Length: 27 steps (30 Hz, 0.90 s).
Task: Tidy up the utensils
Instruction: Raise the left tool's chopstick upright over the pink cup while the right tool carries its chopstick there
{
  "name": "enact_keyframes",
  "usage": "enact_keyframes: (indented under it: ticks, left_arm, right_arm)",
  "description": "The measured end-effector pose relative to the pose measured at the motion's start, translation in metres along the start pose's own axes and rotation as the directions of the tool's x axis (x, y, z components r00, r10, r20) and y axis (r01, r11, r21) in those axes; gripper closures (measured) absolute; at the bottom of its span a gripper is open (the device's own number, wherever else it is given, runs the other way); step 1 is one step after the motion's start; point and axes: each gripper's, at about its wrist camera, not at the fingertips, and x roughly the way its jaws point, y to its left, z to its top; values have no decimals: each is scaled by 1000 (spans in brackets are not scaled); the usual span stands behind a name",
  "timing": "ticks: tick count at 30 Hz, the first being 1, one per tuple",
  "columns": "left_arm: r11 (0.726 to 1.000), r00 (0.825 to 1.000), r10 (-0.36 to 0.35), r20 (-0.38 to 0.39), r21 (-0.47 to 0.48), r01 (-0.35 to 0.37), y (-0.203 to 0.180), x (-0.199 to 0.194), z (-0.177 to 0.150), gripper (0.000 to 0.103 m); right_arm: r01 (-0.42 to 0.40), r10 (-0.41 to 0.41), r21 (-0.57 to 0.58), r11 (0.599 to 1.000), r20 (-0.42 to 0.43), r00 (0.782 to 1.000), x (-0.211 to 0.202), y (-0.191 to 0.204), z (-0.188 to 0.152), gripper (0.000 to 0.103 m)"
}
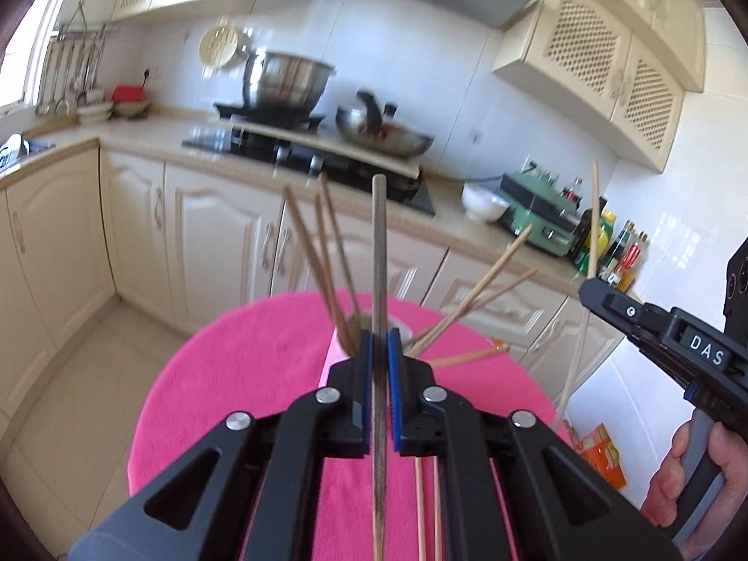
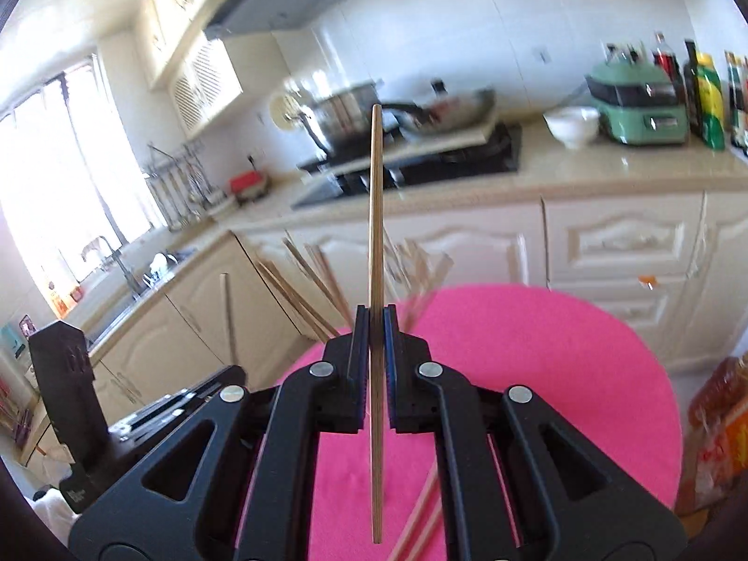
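My left gripper (image 1: 379,343) is shut on a dark chopstick (image 1: 379,252) that stands upright above a round table with a pink cloth (image 1: 243,374). Just beyond its fingertips a pale cup (image 1: 337,347) holds several wooden chopsticks (image 1: 327,257) that fan out. My right gripper (image 2: 375,322) is shut on a light wooden chopstick (image 2: 375,215), also upright; it shows from the side in the left wrist view (image 1: 654,327). Loose chopsticks lie on the cloth below both grippers (image 1: 427,505) (image 2: 420,519). The cup is hidden in the right wrist view.
A kitchen counter (image 1: 154,138) runs behind the table with a stove (image 1: 308,159), a steel pot (image 1: 285,77), a wok (image 1: 383,133), a white bowl (image 1: 484,203), a green appliance (image 1: 537,210) and bottles (image 1: 622,252). An orange package (image 1: 600,456) lies right of the table.
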Motion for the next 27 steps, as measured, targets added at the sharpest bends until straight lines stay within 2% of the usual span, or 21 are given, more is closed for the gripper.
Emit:
enact_keyframes:
  ticks: [6, 10, 17, 22, 27]
  left_arm:
    - [1000, 996, -24, 82, 2, 24, 1, -11, 15, 97]
    - [999, 992, -40, 121, -27, 43, 8, -8, 24, 97]
    - [994, 973, -76, 220, -56, 91, 20, -1, 39, 97]
    - [992, 956, -88, 281, -61, 109, 27, 8, 51, 97]
    - [990, 936, -91, 339, -74, 123, 31, 11, 67, 97]
  right_arm:
    - [-42, 49, -72, 997, 96, 994, 5, 34, 9, 96]
    - [-68, 77, -74, 995, 136, 988, 15, 45, 6, 96]
    - [-81, 109, -131, 988, 227, 968, 38, 62, 2, 96]
    - [-63, 110, -181, 981, 265, 958, 52, 56, 5, 96]
    - [-90, 143, -166, 982, 342, 929, 37, 27, 47, 96]
